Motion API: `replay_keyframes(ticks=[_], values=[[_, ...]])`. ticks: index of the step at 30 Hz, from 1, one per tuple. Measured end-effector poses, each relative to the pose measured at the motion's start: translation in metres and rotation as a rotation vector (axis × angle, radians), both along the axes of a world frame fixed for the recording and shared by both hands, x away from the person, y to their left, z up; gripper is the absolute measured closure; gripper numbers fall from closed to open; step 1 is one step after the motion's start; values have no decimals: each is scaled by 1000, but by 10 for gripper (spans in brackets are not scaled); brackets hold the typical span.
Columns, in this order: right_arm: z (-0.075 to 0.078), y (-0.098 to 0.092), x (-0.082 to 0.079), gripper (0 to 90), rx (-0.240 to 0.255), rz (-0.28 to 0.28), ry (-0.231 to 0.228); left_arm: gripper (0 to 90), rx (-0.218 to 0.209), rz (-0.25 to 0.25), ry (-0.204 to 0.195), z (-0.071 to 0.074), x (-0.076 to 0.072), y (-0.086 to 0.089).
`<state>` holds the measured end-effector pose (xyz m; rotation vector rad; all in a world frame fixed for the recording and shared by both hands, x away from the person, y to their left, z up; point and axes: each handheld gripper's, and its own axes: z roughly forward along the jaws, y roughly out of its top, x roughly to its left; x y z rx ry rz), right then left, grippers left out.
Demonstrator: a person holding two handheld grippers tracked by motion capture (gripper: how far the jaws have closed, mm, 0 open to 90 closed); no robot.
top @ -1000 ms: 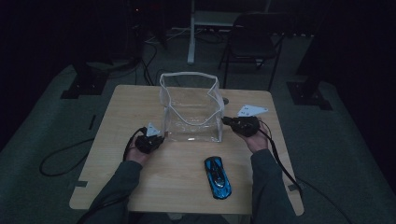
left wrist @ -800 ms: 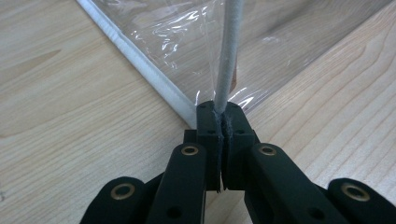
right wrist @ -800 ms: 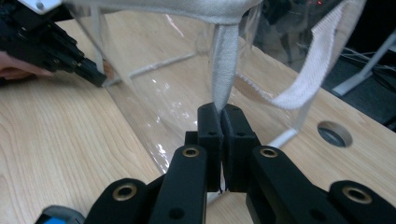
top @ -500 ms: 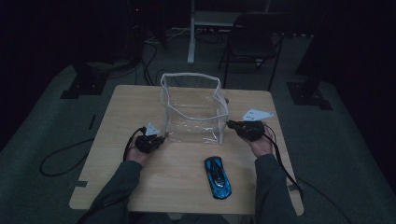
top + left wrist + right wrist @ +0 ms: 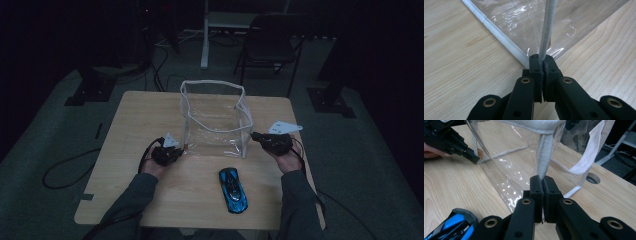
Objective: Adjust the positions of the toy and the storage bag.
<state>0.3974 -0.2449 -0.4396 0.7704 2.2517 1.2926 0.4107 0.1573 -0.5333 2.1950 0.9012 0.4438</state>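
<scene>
**Kid:** What changed just now?

**Me:** The big thing is the clear bag [image 5: 215,120] on the bench [image 5: 130,120]. A second ago my right hand-held gripper [image 5: 256,135] was farther back along the bag's right side. Now I have pulled it nearer to me and a bit out to the right. The bag's near right corner came with it, so the top looks wider.

**Kid:** Are you holding the bag?

**Me:** Yes. My right hand-held gripper is clamped tight on the white cloth edge [image 5: 545,155] at that corner. My left hand-held gripper [image 5: 181,149] is pinched on the white seam [image 5: 547,27] at the near left bottom corner. That one hardly moved.

**Kid:** Why pull it open?

**Me:** I think the little blue toy car [image 5: 233,190] goes inside. It lies on the bench, near me, in front of the bag, right of the middle. Nobody is touching it. With the mouth held open, the car can drop in next, but one hand must let go first.
</scene>
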Motion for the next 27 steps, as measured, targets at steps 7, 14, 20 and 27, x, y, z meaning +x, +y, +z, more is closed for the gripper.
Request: replay_keyframes(ticks=[7,14,20,27], values=[[-2,-14,-8,879,10,-24,5,879,1,-27,5,0,-1,-13],[-2,-24,-15,879,2,-38,1,877,-2,-49,10,0,-2,-23],[-2,-32,-20,878,3,-49,-3,875,-3,-64,14,1,-4,-30],[-3,-37,-25,876,8,-57,-2,868,1,-66,16,1,-5,-35]])
